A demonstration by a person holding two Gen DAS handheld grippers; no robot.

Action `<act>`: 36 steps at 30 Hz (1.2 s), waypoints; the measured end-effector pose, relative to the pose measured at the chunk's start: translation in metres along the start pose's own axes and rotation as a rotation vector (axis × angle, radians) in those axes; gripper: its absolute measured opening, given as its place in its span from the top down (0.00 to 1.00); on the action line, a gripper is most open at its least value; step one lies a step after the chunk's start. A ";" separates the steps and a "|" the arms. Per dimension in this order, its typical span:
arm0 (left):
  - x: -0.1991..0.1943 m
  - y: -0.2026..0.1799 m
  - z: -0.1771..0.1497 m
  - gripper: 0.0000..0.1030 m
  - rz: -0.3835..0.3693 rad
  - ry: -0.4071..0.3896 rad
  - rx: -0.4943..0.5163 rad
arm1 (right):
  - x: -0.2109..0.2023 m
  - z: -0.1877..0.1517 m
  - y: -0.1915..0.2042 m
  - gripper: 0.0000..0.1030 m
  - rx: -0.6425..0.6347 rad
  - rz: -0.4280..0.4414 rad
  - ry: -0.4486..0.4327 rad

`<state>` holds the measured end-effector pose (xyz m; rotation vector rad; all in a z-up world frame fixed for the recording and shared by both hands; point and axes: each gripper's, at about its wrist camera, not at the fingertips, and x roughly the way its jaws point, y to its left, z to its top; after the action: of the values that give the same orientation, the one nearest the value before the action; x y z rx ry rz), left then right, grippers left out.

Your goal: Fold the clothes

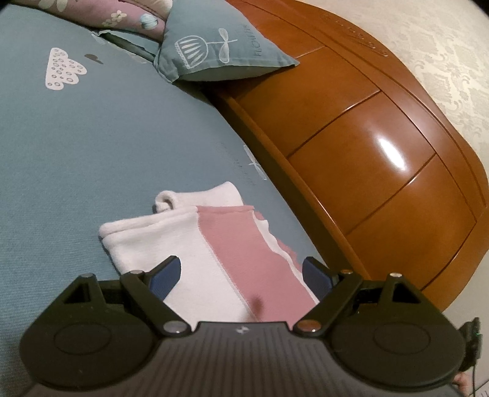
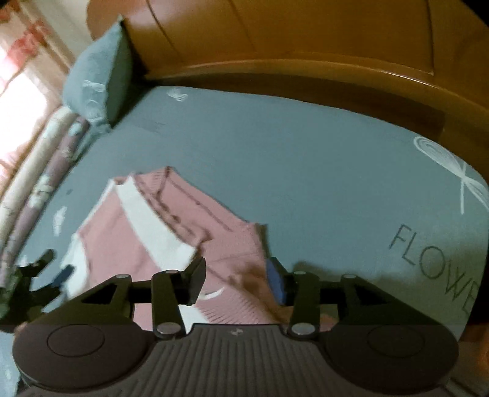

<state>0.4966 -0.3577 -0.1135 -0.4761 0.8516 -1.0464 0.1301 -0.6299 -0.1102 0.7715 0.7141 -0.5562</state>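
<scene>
Bed sheet: dusty blue-grey, printed with white motifs (a dotted cloud-like shape, dragonfly outlines) and dark grey lettering "FLOWE" in the right wrist view. Garment: pink and white colour blocks; white sleeve and edges, pink central panel with a stitched seam; in the right wrist view a white band crosses the pink knit. Pillow: the same blue-grey, with a white line-drawn flower and dragonfly. Quilt: mauve with pale floral print. Headboard: glossy orange-brown wood, panelled. Wall: cream damask pattern. Left gripper: black body, blue pads. Right gripper: black, one blue pad visible.
</scene>
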 end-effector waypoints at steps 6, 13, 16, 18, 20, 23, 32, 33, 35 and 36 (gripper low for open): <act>0.001 0.000 0.000 0.16 -0.003 0.003 0.000 | 0.027 0.008 -0.017 0.60 -0.006 0.007 0.061; 0.001 0.003 -0.001 0.16 -0.001 0.001 -0.003 | 0.040 0.009 0.008 0.88 -0.205 -0.059 0.004; 0.002 0.001 -0.001 0.16 0.004 0.002 0.009 | 0.037 0.009 0.023 0.88 -0.337 -0.090 -0.032; 0.002 0.000 -0.001 0.16 0.004 0.003 0.016 | 0.047 0.011 0.024 0.88 -0.370 -0.121 -0.010; 0.002 0.001 -0.002 0.16 0.003 0.003 0.016 | 0.056 0.014 0.019 0.86 -0.360 -0.133 0.007; 0.002 0.001 -0.002 0.16 0.002 0.003 0.015 | 0.040 0.017 0.006 0.80 -0.241 -0.098 -0.047; 0.004 -0.004 -0.004 0.16 -0.015 0.014 0.035 | 0.021 -0.012 -0.019 0.84 -0.097 -0.003 0.004; 0.004 -0.004 -0.004 0.16 -0.012 0.017 0.039 | 0.023 -0.014 -0.026 0.98 -0.082 -0.025 0.003; 0.004 -0.004 -0.004 0.16 -0.003 0.013 0.044 | 0.016 -0.014 -0.039 0.93 -0.005 -0.006 -0.027; 0.004 -0.003 -0.004 0.16 -0.002 0.010 0.042 | 0.010 -0.015 -0.042 0.85 0.012 -0.011 -0.044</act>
<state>0.4926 -0.3628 -0.1151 -0.4362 0.8367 -1.0680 0.1028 -0.6452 -0.1431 0.7643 0.6751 -0.5859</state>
